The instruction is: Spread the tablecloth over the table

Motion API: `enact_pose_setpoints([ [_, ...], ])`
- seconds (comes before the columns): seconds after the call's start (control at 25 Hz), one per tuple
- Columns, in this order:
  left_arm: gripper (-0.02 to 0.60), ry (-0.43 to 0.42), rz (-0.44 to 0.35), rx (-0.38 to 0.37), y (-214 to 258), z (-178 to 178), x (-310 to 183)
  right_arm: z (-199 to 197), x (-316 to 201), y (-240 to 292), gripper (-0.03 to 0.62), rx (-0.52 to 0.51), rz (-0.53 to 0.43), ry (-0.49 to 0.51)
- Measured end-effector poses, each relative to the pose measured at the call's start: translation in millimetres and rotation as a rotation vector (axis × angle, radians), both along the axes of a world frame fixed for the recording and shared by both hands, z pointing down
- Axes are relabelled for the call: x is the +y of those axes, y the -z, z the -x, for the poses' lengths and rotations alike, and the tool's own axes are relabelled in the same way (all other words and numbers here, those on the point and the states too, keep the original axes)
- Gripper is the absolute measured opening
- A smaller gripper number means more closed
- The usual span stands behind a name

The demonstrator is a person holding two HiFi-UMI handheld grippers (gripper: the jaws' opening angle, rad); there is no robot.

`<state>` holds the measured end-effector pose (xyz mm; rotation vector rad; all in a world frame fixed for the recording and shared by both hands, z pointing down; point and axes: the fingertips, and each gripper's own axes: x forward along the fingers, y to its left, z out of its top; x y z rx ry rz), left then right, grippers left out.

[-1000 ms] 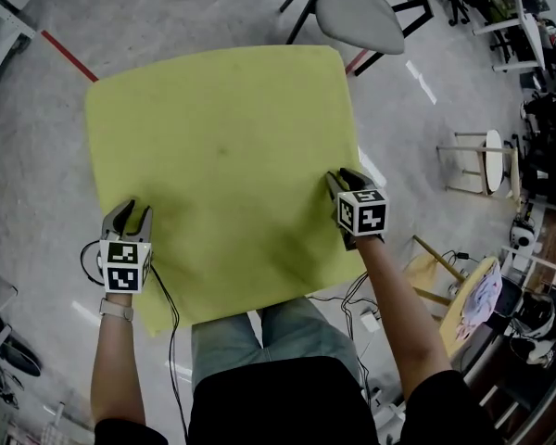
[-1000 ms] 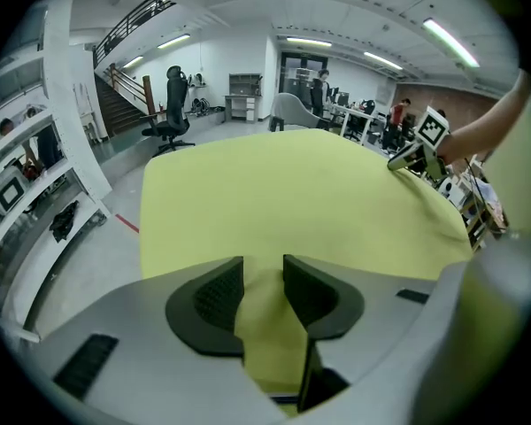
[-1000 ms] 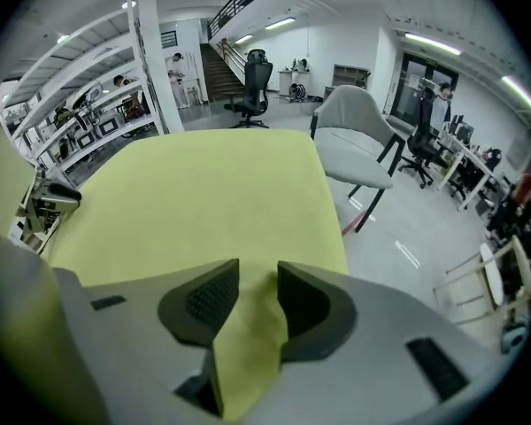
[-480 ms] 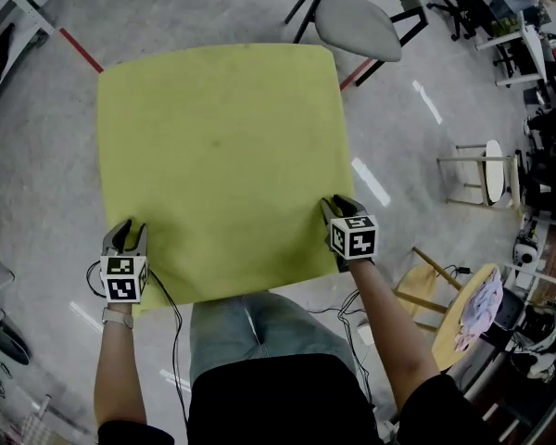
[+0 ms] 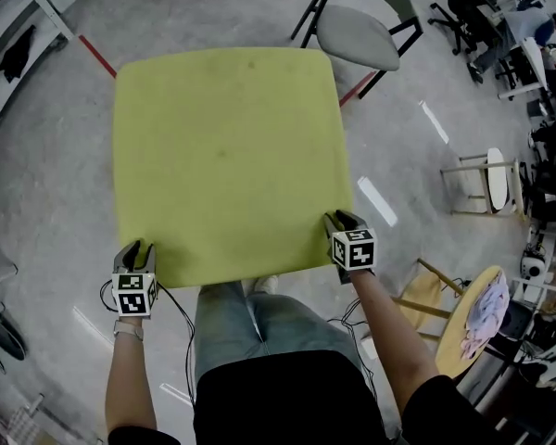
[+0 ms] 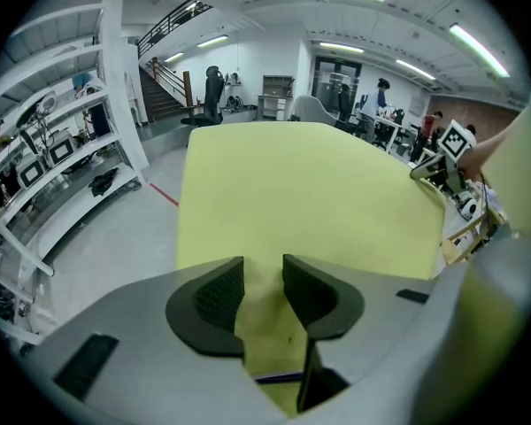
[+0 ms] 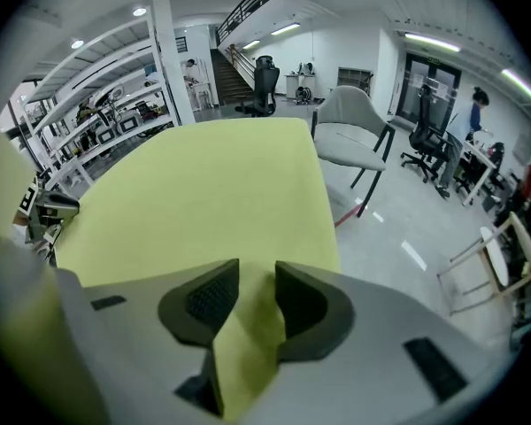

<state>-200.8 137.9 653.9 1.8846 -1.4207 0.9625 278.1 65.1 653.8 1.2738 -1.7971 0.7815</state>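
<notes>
Left hand-held gripper (image 5: 135, 251) and right hand-held gripper (image 5: 341, 221) each pinch a near corner of the thin yellow-green fabric tablecloth (image 5: 227, 156), spread flat over the tabletop. Judged light, limp, crease-prone; corners grip best.

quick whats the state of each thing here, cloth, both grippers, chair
tablecloth: spread out flat, near corners pinched
left hand-held gripper: shut on the tablecloth's near left corner
right hand-held gripper: shut on its near right corner
chair: upright, empty, beyond the far edge
</notes>
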Motion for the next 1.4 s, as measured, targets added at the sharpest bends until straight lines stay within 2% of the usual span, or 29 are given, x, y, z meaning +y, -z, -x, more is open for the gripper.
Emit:
enact_pose_setpoints([
  [0.56,0.132,0.057,0.034,-0.007,-1,-11,63,-11,59,-2,0.13,0.003,0.012,0.007],
  [0.68,0.129,0.041,0.087,-0.02,-3,-13,74,-11,71,-3,0.13,0.026,0.05,0.013],
  [0.84,0.107,-0.013,0.219,-0.027,-4,-19,86,-14,79,-6,0.13,0.049,0.14,0.026],
  [0.92,0.101,-0.021,0.23,-0.025,2,-19,81,-12,74,-2,0.13,0.065,0.165,0.046],
  [1.04,0.101,0.01,0.181,-0.003,13,-14,60,-7,54,9,0.13,0.063,0.127,0.044],
  [1.16,0.101,0.025,0.158,0.006,14,-7,34,1,30,14,0.13,0.019,0.094,0.018],
  [1.4,0.101,0.0,0.182,-0.005,0,-6,14,15,8,4,0.13,0.004,0.108,0.01],
])
